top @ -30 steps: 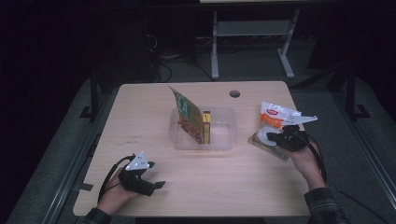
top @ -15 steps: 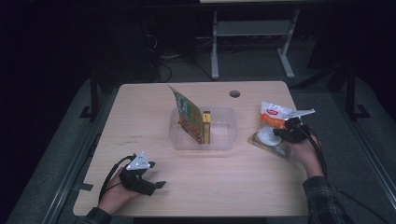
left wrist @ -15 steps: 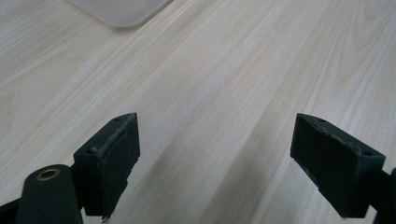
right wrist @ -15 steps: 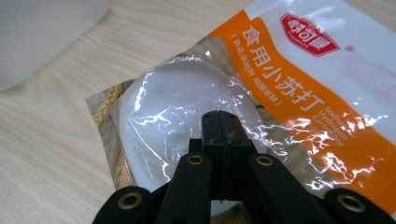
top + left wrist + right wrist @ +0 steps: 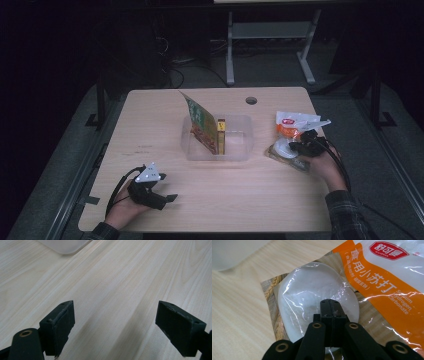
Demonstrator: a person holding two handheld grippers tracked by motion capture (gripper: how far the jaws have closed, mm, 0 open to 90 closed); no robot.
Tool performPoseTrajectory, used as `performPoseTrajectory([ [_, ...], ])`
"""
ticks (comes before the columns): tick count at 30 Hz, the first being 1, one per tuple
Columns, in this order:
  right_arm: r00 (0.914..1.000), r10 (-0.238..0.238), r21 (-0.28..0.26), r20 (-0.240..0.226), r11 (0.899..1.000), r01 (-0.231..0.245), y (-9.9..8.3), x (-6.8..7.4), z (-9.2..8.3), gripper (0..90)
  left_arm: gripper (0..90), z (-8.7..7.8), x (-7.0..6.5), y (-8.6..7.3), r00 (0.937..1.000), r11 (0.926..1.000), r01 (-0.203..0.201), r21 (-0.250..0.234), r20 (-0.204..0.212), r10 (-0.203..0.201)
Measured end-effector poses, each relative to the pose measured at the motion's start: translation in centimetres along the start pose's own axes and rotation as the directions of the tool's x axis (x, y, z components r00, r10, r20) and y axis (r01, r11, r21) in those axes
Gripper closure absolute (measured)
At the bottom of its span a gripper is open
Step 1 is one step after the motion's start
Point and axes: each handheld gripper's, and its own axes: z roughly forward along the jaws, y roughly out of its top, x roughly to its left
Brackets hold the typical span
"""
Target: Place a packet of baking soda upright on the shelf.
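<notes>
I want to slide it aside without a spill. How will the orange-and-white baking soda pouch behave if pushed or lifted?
The baking soda pouch looks like thin, crinkled film, so it would probably flop. Its glossy surface may slip. The right hand-held gripper, jaws together, sits at its clear window.

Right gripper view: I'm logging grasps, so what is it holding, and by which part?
The right tongs are shut on the clear plastic film of the orange-and-white baking soda bag, over its white powder window. Left tongs hold nothing.

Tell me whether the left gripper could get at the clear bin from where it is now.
Probably yes: the left gripper is open over bare table, and nothing lies between it and the clear bin.
</notes>
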Motion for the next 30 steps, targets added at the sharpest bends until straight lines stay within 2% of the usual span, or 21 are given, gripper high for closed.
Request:
performPoseTrajectory([
  [7,0.9992,-0.031,0.015,-0.026,0.999,0.031,-0.4,1.2,-0.5,90.0,15.3,0.0,0.0,0.0,1.0000,1.0000,0.000,0.000,0.002,0.000],
  [12,0.9972,-0.063,0.040,-0.041,0.997,0.064,-0.8,3.0,-1.1,90.0,15.3,0.0,-0.2,0.1,1.0000,1.0000,-0.005,0.001,0.003,0.005],
  [14,0.9965,-0.072,0.041,-0.041,0.996,0.074,-0.8,3.2,-1.1,90.0,15.3,0.0,-0.2,0.1,1.0000,1.0000,-0.008,-0.001,0.002,0.008],
  [18,0.9960,-0.074,0.064,-0.051,0.995,0.077,-1.1,4.6,-1.6,90.0,15.3,0.0,-0.3,0.1,1.0000,1.0000,-0.004,-0.005,0.003,0.004],
  [20,0.9942,-0.091,0.070,-0.058,0.993,0.095,-1.3,4.9,-1.8,90.0,15.3,0.0,-0.4,0.1,1.0000,1.0000,0.000,-0.006,0.005,0.000],
  [21,0.9928,-0.100,0.073,-0.067,0.992,0.104,-1.5,5.6,-2.1,90.0,15.3,0.0,-0.4,0.1,1.0000,1.0000,-0.001,-0.006,0.005,0.001],
  [30,0.9843,-0.143,0.088,-0.103,0.984,0.152,-2.6,7.5,-3.1,90.0,15.3,0.1,-0.4,0.1,0.9999,0.9999,-0.010,0.003,0.011,0.010],
])
